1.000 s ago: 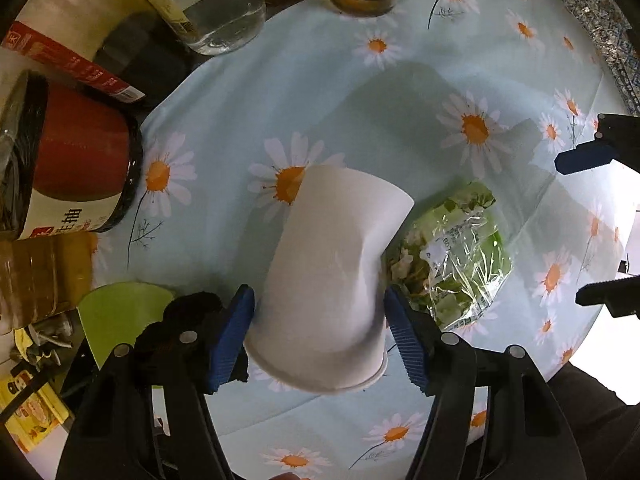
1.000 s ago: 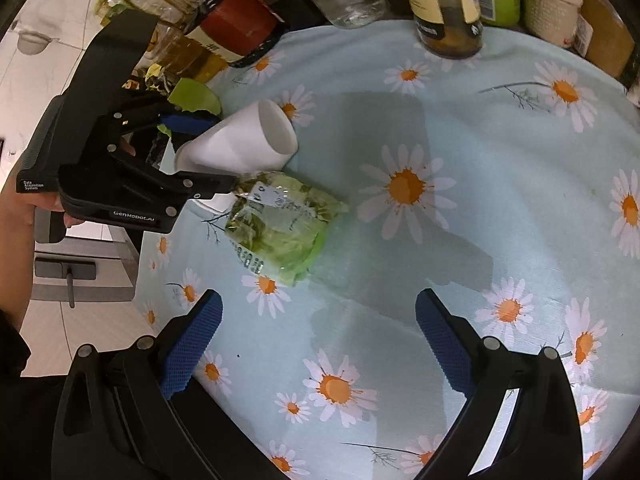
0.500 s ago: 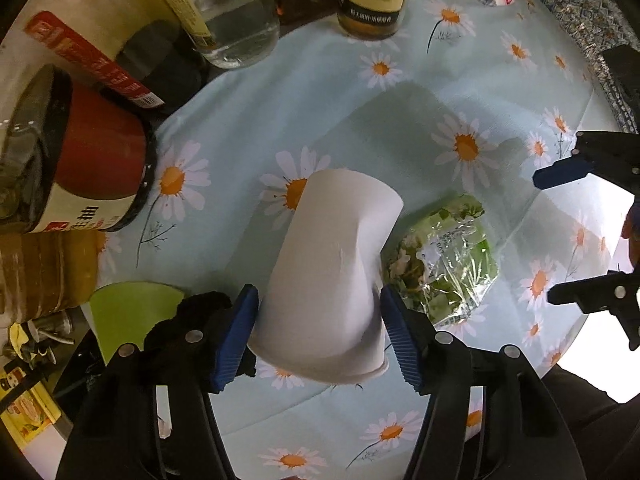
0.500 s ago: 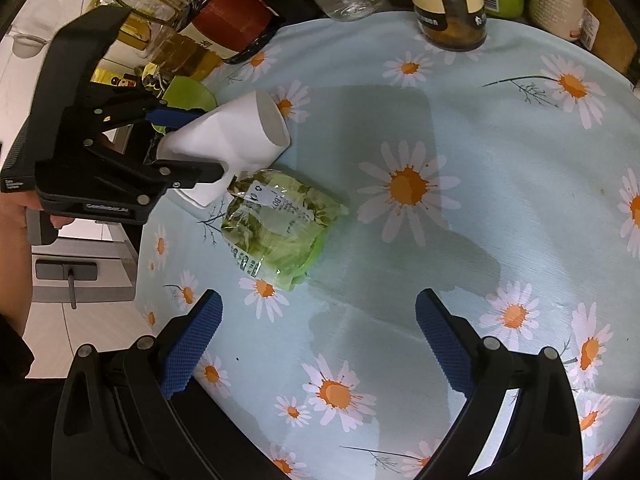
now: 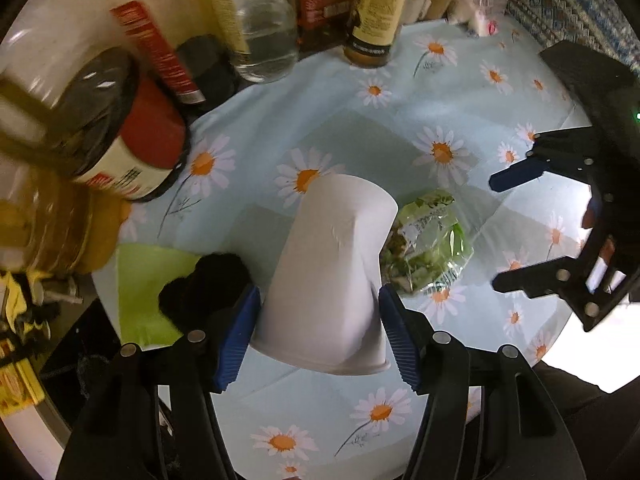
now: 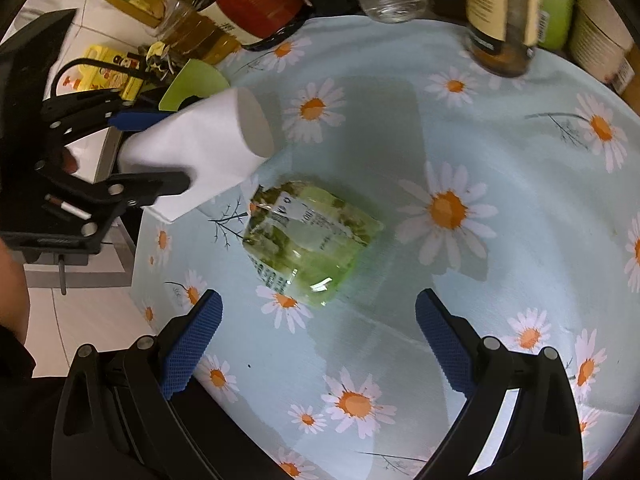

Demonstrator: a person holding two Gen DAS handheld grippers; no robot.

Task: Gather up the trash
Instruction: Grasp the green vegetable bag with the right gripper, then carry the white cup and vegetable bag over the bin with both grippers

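We see a home kitchen: a desk [image 6: 520,208] under a daisy-print cloth, crowded with sauce bottles [image 5: 376,12], jars [image 5: 132,136] and cooking oil [image 6: 200,36].

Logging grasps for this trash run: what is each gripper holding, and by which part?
The left gripper pinches the white cup across its sides near one end. The right gripper is open, holding nothing.

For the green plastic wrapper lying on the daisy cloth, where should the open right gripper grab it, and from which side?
Probably from above and the near side, where the right gripper already hangs open. The green wrapper lies flat and crumpled, so pinching its raised middle across the narrow width seems best. The far-left side is crowded by the white cup held in the left gripper.
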